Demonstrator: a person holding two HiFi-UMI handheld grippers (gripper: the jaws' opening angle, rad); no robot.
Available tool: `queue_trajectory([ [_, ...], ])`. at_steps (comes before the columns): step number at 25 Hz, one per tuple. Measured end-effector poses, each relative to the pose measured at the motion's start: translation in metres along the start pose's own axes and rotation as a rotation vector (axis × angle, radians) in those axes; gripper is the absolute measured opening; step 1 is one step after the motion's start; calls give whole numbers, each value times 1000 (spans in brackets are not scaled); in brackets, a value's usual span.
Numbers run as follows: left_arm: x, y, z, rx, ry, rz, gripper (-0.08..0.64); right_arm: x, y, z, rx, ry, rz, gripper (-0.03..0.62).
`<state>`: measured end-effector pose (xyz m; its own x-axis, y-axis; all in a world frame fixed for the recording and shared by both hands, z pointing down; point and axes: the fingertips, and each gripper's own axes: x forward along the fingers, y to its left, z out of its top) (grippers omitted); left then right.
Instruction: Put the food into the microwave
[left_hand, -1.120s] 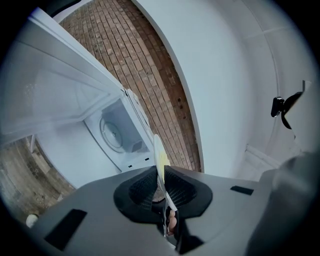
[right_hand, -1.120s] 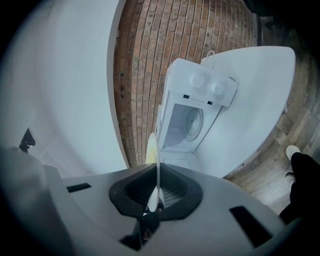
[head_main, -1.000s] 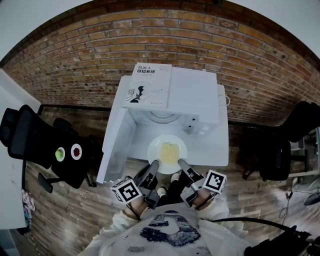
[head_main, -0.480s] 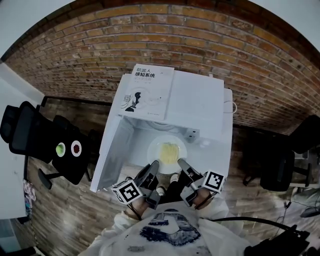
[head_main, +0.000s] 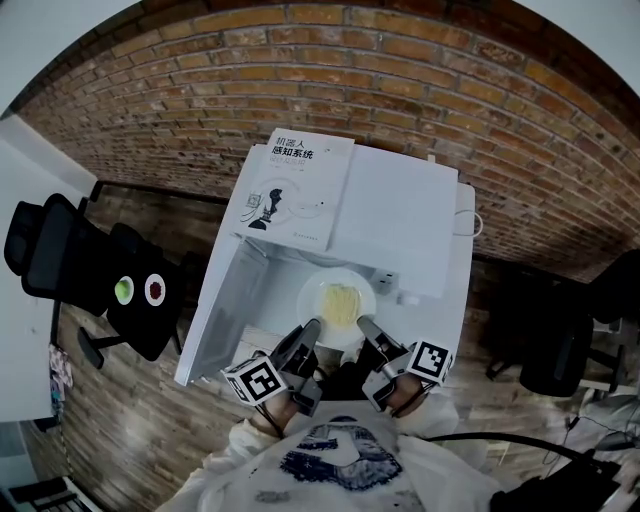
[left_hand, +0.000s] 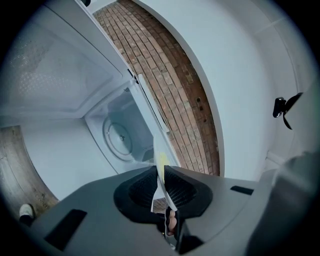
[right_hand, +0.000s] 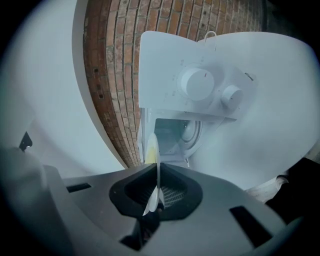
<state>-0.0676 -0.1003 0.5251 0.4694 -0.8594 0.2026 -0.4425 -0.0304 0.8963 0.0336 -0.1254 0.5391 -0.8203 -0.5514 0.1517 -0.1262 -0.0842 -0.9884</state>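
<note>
you have the plate pinched from both sides: your left gripper is closed on the near-left rim and your right gripper on the near-right rim. in the left gripper view the thin white edge of the plate runs straight between the pads of the left gripper, and the right gripper view shows the same at the right gripper, with the plate seen edge-on.

the plate looks stiff, glazed and breakable, so treat it as slippery. the rim is the only sensible place to hold it, and two opposite holds stop it tipping. squeeze evenly and keep it level.

the food, a pale yellow heap, sits loose in the middle of the plate. it is probably soft and light, and it could slide if the plate tilts.

the plate hangs in front of the microwave, by the mouth and not yet set down as far as i can judge. the door is swung wide to your left. inside the cavity you can see only the round turntable, with nothing on it. the control knobs sit beside the opening. a book lies on top of the microwave, clear of your path.
</note>
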Motion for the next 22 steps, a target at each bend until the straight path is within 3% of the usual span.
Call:
queue_trajectory([
  [9, 2, 9, 9, 7, 24, -16, 49, 9, -2, -2, 4, -15, -18, 20],
  [22, 12, 30, 28, -17, 150, -80, 49, 26, -9, -9, 11, -160, -71, 20],
])
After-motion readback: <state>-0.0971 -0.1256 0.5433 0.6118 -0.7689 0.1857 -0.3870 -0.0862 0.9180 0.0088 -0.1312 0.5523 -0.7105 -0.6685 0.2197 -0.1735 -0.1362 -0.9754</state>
